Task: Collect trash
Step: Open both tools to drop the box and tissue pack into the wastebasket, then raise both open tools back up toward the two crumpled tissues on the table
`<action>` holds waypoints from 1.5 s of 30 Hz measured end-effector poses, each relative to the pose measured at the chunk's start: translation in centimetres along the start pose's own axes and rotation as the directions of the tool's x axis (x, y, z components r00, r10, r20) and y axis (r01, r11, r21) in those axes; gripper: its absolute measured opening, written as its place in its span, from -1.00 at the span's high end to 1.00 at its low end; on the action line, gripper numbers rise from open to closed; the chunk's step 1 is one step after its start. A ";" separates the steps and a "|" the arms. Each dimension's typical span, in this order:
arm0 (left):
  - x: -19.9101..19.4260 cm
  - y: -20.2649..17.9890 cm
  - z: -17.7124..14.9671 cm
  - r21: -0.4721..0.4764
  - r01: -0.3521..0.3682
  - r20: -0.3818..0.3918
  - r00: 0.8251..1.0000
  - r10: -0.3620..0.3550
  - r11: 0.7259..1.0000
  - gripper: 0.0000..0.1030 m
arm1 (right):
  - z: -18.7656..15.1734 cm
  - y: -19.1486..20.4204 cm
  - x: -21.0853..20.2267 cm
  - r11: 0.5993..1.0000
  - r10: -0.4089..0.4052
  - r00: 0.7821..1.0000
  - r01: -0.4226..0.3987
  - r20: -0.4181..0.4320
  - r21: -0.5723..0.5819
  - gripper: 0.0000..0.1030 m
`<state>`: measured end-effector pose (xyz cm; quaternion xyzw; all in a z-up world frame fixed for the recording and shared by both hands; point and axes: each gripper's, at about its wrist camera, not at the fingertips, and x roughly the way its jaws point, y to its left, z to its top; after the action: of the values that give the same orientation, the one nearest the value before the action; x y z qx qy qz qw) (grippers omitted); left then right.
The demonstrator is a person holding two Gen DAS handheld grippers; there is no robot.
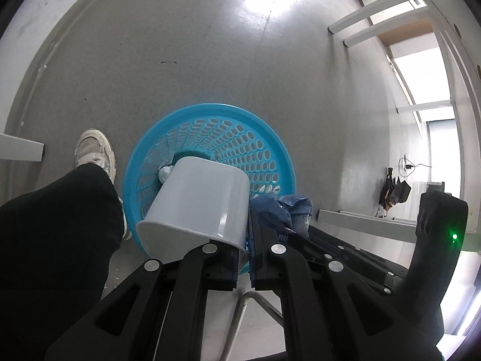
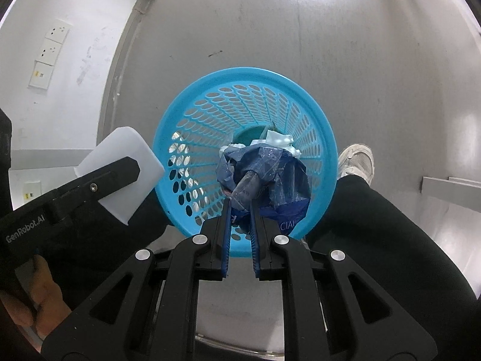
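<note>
A round blue perforated basket [image 1: 270, 126] [image 2: 186, 96] stands on the grey floor, with crumpled white trash [image 2: 279, 140] at its bottom. My left gripper [image 1: 245, 240] is shut on the rim of a white plastic container [image 1: 204, 198], which is tipped mouth-down over the basket's near left side. My right gripper [image 2: 239, 203] is shut on a crumpled blue plastic bag [image 2: 270, 174] that hangs over the basket's opening. In the right wrist view the left gripper [image 2: 132, 165] and the container [image 2: 120, 144] sit left of the basket. The left wrist view has the right gripper [image 1: 290, 228] and the bag [image 1: 282, 207] on the right.
A person's black trouser leg [image 1: 60, 225] and pale shoe [image 1: 96, 150] stand close beside the basket, the shoe [image 2: 357, 159] on its right in the right wrist view. White furniture frames [image 1: 375, 15] line the right. Wall sockets [image 2: 51, 48] sit on the white wall.
</note>
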<state>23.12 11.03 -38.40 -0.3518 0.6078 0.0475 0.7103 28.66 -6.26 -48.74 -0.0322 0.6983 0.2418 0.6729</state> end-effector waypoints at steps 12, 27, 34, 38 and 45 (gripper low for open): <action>-1.2 0.3 0.1 -0.008 0.030 0.053 0.998 -0.029 1.000 0.23 | -0.1 -0.5 -0.1 1.000 -0.015 1.000 0.014 0.018 0.019 0.31; -1.9 0.2 -0.7 0.017 -0.039 0.044 0.998 0.039 0.999 0.25 | -2.1 0.3 -3.9 0.996 -0.084 0.990 0.087 0.114 -0.022 0.19; -3.9 -1.5 -2.5 0.157 -0.227 0.160 0.966 0.202 0.961 0.19 | -4.3 1.5 -6.8 0.996 -0.070 0.982 0.080 0.175 -0.048 0.03; -5.0 -1.5 -3.4 0.164 -0.236 0.169 0.963 0.208 0.958 0.16 | -6.2 1.9 -8.2 0.993 -0.079 0.974 0.095 0.210 -0.069 -0.05; -7.5 -2.3 -6.0 0.224 -0.262 0.233 0.950 0.210 0.939 0.02 | -9.5 3.1 -11.0 0.987 -0.084 0.957 0.119 0.279 -0.112 -0.14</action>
<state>17.32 8.64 -30.69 -0.1759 0.5702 0.0913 0.7973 19.73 -10.21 -37.49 -0.0773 0.5791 0.2533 0.7711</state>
